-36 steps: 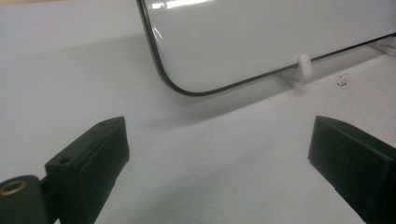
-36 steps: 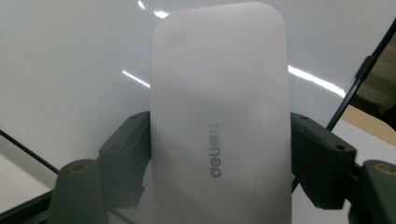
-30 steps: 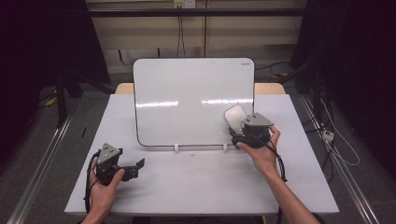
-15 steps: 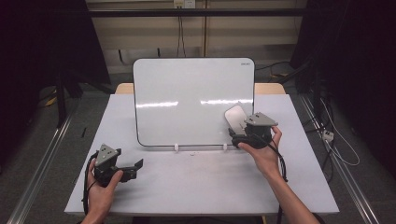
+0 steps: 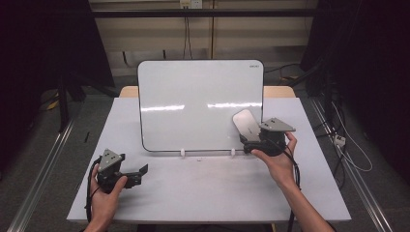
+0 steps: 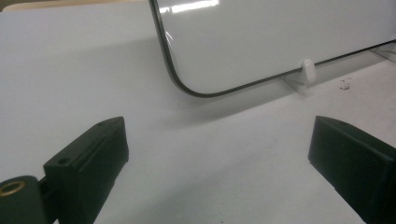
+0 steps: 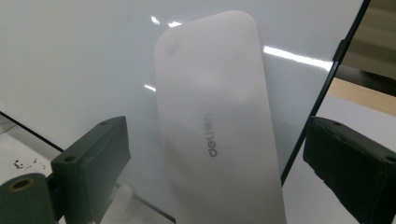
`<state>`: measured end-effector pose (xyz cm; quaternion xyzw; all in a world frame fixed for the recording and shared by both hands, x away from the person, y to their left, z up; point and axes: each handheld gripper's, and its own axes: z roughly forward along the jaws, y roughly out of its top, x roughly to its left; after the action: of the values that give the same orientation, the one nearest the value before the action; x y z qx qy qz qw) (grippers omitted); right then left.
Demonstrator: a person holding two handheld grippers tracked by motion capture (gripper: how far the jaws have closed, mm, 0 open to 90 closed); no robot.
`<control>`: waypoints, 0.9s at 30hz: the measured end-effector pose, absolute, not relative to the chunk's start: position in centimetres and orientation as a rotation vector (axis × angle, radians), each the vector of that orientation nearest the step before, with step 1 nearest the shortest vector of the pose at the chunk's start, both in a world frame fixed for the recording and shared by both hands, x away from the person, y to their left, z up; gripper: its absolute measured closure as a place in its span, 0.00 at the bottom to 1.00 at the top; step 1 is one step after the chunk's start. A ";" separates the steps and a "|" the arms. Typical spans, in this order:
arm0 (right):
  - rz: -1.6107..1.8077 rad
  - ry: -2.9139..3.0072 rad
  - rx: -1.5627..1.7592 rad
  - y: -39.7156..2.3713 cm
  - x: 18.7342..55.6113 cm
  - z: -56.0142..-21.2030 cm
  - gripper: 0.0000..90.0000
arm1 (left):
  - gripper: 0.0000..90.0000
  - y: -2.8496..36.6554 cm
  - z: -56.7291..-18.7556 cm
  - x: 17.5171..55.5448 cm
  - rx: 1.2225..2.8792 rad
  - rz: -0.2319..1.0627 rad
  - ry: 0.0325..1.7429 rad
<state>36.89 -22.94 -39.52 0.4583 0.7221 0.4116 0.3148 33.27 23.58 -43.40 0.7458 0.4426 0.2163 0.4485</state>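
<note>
Left claw (image 5: 143, 170) near desk's front-left, held low over white desk (image 5: 203, 188), jaws wide apart, nothing between them. Glossy white rectangular whiteboard with thin black rim (image 5: 193, 104) stands upright mid-desk on small white plastic feet (image 5: 183, 152) — well apart from left claw. Pale grey oblong plastic eraser with rounded ends (image 7: 215, 135) lies flat against board's lower right face. Right claw (image 5: 244, 141) just behind eraser, jaws just been opening — now spread either side of eraser, pads clear of it.
</note>
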 end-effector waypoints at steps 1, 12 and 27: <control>1.089 1.893 1.214 -23.0 36.8 -39.5 0.09 | 0.05 23.6 -43.4 33.3 1.847 0.537 1.097; 1.125 1.865 1.249 -24.1 35.3 -40.1 0.08 | 0.05 23.6 -43.3 33.2 1.835 0.539 1.098; 1.085 1.866 1.297 -25.9 33.2 -41.1 0.07 | 0.05 23.6 -43.2 33.2 1.822 0.547 1.097</control>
<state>33.19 -25.86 -41.11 0.4903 0.7052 0.4101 0.3067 33.15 23.65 -43.16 0.7386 0.4448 0.2219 0.4554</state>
